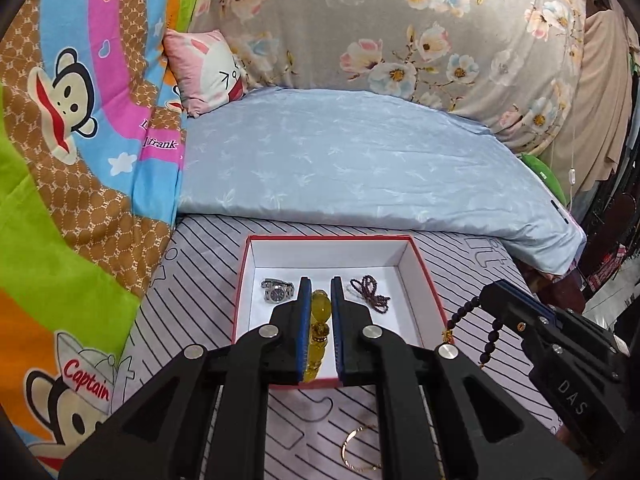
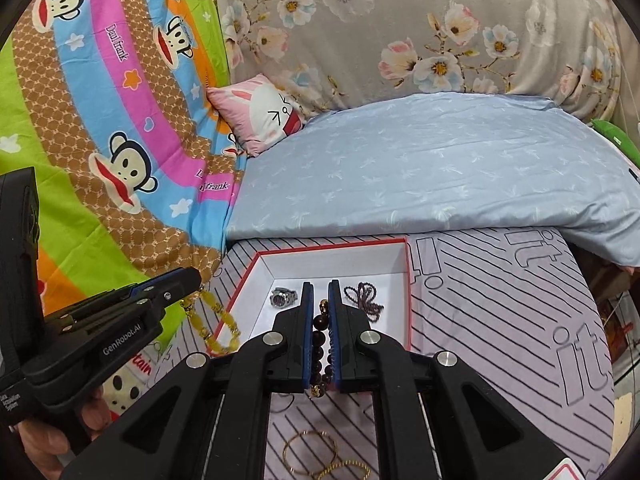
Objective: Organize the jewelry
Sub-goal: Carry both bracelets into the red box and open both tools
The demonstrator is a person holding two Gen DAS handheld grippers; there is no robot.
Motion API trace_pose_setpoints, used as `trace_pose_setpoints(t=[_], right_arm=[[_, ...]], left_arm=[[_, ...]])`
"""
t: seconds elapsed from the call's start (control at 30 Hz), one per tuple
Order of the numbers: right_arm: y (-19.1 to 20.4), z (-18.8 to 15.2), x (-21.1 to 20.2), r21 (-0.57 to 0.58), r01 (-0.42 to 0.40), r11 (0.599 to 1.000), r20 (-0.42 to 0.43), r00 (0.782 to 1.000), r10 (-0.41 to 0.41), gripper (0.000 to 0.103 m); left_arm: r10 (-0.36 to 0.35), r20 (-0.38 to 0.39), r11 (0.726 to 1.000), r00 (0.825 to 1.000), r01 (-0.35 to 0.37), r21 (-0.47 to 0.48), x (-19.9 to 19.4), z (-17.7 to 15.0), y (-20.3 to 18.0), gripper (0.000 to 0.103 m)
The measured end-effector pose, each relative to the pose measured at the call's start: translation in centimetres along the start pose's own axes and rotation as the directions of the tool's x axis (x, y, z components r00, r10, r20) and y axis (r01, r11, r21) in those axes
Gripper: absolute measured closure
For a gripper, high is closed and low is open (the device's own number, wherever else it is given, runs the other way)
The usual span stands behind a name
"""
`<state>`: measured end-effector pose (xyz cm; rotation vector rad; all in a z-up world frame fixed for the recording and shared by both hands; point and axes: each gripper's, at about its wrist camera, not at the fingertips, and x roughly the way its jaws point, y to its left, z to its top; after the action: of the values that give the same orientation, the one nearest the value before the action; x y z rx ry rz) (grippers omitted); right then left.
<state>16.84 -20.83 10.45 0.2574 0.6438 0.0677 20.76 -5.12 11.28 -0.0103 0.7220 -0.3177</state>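
Nearest, thin gold bangles (image 2: pixel 310 454) lie on the striped bed sheet (image 2: pixel 500 320). Above them the left claw (image 1: pixel 320 282) pinches a yellow bead bracelet (image 1: pixel 319 320), and the right claw (image 2: pixel 319 286) pinches a dark bead bracelet (image 2: pixel 322 344); both strands hang over the near edge of the red-rimmed box (image 1: pixel 408 264). Inside the box lie a watch (image 1: pixel 277 290) at left and a maroon bead string (image 1: pixel 370 292) at right. Beyond sit a blue quilt (image 1: pixel 360 160) and a pink pillow (image 1: pixel 208 68).
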Motion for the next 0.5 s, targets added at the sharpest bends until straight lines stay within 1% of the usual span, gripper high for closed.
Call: trace_pose_setpoints(t=[0.23,0.5], right_arm=[[0.4,0.2,4.5,-0.018,0.005,1.000,-0.050,0.999,-0.006,0.096],[-0.2,-0.6,8.1,-0.014,0.020,1.000,-0.107,0.994,-0.021,0.096]], left_arm=[[0.041,-0.044,0.999,0.998,-0.042,-0.008,4.6,0.5,0.8,0.094],[0.062,-0.078,0.998,0.995,-0.063,-0.016,7.6,0.6,1.6,0.094]])
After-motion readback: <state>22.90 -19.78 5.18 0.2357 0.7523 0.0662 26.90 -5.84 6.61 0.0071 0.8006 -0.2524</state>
